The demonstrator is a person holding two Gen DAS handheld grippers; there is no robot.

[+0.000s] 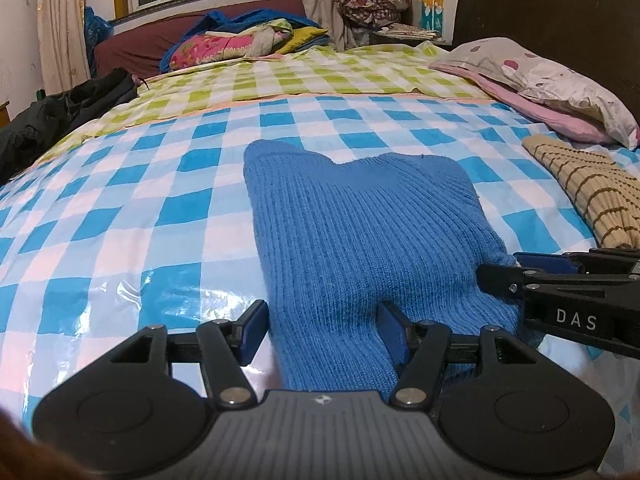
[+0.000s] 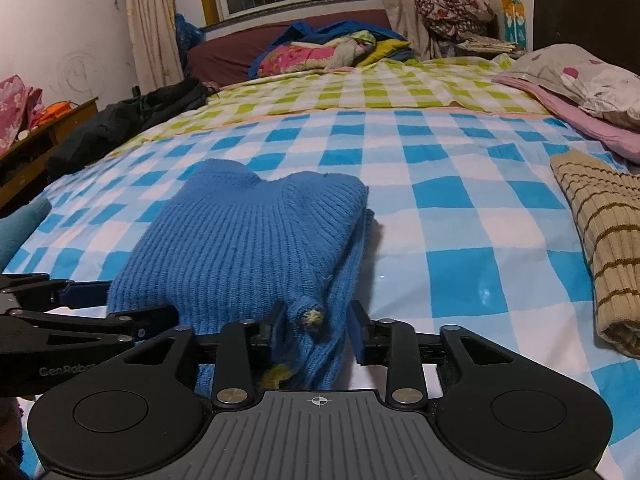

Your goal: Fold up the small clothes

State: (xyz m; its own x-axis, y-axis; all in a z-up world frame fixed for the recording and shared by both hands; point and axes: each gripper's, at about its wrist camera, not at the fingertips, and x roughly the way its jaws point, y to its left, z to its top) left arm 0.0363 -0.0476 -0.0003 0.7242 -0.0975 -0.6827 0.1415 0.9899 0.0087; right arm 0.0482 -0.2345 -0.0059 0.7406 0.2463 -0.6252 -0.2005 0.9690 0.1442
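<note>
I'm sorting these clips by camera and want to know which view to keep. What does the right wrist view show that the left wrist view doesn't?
Only the right wrist view: a yellow-flecked cuff of the blue sweater between the right tool's open jaws, a wooden side table at the left, and a pink floral bundle on it.

Only the left wrist view: the left tool straddling the blue sweater's near edge, jaws open.

Both: the folded blue sweater, the tan striped garment, the checked bedcover and the spotted pillow.
</note>
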